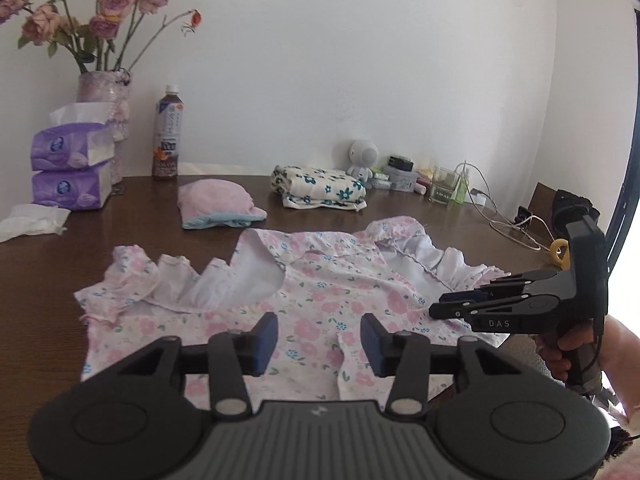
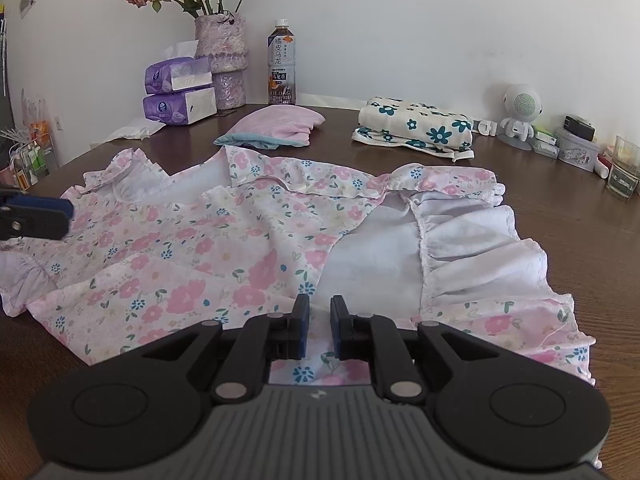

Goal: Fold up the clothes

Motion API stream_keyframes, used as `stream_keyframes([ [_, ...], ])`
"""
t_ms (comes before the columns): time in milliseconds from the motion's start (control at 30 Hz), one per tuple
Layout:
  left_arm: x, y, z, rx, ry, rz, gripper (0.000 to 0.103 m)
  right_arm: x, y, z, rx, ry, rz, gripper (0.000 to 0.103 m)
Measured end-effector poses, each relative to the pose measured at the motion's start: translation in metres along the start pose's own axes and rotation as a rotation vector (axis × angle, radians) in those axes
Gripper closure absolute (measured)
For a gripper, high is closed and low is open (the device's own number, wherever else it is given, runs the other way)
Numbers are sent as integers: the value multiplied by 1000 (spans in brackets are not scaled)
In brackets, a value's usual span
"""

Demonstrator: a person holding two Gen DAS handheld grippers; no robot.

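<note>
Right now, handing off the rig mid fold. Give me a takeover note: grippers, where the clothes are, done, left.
Left gripper: open, above the floral garment, holding nothing.
Right gripper: jaws slightly apart over the garment's near edge; no grip visible.
Garment lies spread on the table, one side flipped inward, white lining and ruffles showing.
Done: pink piece and blue-flower piece folded at the back.
Left: finish folding the floral garment.

Dress [image 2: 224, 248] before folded clothes [image 2: 416, 128]
</note>
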State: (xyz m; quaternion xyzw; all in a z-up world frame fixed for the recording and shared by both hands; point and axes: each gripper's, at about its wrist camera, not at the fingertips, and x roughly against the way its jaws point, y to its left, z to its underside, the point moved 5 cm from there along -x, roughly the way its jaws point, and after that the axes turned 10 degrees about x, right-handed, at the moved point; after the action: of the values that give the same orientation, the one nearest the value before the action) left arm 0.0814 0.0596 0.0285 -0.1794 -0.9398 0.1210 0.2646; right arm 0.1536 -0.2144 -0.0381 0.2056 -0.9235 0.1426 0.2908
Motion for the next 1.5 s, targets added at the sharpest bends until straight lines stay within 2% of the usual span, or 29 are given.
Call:
stream_keyframes([
  [33, 11, 6, 0, 13, -11, -18, 42, 1, 1, 0, 5, 0, 0, 76],
  [67, 22, 12, 0, 27, -21, -35, 40, 3, 3, -2, 9, -3, -7, 73],
  [167, 45, 29, 5, 58, -36, -101, 35, 13, 15, -11, 33, -42, -45, 69],
  [233, 59, 40, 8, 78, -45, -146, 34, 20, 28, -22, 71, -77, -69, 61],
  [333, 74, 54, 15, 118, -34, -183, 33, 26, 53, -37, 144, -115, -117, 57],
  [667, 100, 74, 37, 132, -2, -256, 29, 22, 129, -58, 288, -149, -286, 51],
  [1000, 99, 84, 58, 133, 57, -258, 31, 14, 164, -56, 326, -126, -361, 45],
  [1267, 95, 86, 63, 122, 78, -251, 52, 13, 180, -55, 373, -124, -384, 44],
  [1333, 92, 87, 63, 128, 83, -251, 73, 13, 184, -54, 388, -125, -390, 42],
  [1367, 91, 88, 63, 131, 86, -251, 79, 14, 186, -53, 395, -125, -393, 42],
  [1400, 89, 89, 63, 129, 91, -251, 93, 14, 188, -52, 401, -125, -397, 42],
  [1433, 88, 89, 63, 123, 97, -252, 100, 13, 192, -53, 407, -123, -402, 42],
  [1500, 87, 86, 61, 93, 98, -260, 100, 13, 195, -52, 418, -124, -409, 42],
])
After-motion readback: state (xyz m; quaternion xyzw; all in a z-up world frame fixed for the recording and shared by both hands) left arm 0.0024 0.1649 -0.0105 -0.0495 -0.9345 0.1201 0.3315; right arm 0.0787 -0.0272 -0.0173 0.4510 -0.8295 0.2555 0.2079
